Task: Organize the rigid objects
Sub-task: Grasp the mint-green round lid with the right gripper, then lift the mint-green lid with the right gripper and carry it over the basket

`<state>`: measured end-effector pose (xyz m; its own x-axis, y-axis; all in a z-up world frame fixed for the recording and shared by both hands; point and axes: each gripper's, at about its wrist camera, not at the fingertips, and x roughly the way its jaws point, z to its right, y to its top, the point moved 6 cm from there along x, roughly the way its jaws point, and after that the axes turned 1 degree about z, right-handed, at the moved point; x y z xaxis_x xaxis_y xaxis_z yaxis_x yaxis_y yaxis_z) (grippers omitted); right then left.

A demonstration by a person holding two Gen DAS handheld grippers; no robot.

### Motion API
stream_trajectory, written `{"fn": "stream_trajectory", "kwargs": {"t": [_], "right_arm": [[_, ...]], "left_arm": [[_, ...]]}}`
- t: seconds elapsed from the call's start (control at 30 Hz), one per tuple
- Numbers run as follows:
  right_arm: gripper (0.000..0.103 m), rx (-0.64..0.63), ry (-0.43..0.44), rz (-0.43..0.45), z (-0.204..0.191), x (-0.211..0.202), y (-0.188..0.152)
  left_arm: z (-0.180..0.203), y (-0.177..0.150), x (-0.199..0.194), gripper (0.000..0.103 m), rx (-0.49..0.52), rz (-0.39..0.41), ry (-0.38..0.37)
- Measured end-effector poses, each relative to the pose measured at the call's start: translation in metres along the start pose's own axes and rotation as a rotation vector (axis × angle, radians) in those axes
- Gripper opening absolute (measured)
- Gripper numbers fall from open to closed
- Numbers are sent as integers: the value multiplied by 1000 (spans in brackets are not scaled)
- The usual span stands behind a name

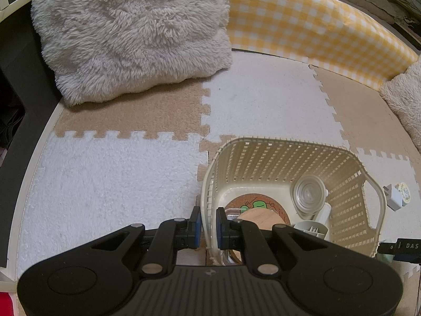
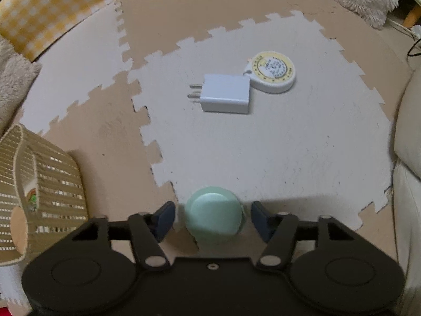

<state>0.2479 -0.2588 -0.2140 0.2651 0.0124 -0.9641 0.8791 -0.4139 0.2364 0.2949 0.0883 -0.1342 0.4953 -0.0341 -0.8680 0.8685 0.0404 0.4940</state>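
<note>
My left gripper [image 1: 208,221] is shut on the near left wall of a cream slatted basket [image 1: 289,142]. Inside the basket lie a cork coaster with a green frog [image 1: 259,202], a wooden disc [image 1: 260,217] and a clear round lid [image 1: 309,193]. My right gripper [image 2: 213,220] points down at the mat with a mint-green round object [image 2: 213,210] between its fingers. A small gap shows on each side, so the pads do not press on it. Farther off lie a white charger plug [image 2: 225,96] and, touching it, a round white tape measure with a yellow ring [image 2: 273,72].
The floor is a beige and white puzzle foam mat [image 2: 263,144]. A fluffy cushion [image 1: 131,34] and a yellow checked bolster [image 1: 315,26] border the far side. The basket [image 2: 47,184] stands left of the right gripper. A cream cushion [image 2: 407,131] edges the right.
</note>
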Motion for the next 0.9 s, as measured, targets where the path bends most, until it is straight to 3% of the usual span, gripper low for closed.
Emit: {"fn": "stream_trajectory", "kwargs": {"t": [0.37, 0.67, 0.9], "right_arm": [[53, -16, 7, 21, -4, -2, 1], [53, -26, 102, 221, -17, -42, 25], [53, -137, 219, 418, -51, -88, 37]], "left_arm": [[0, 0, 0, 11, 0, 0, 0], [1, 0, 0, 11, 1, 0, 1], [1, 0, 0, 11, 0, 0, 0]]}}
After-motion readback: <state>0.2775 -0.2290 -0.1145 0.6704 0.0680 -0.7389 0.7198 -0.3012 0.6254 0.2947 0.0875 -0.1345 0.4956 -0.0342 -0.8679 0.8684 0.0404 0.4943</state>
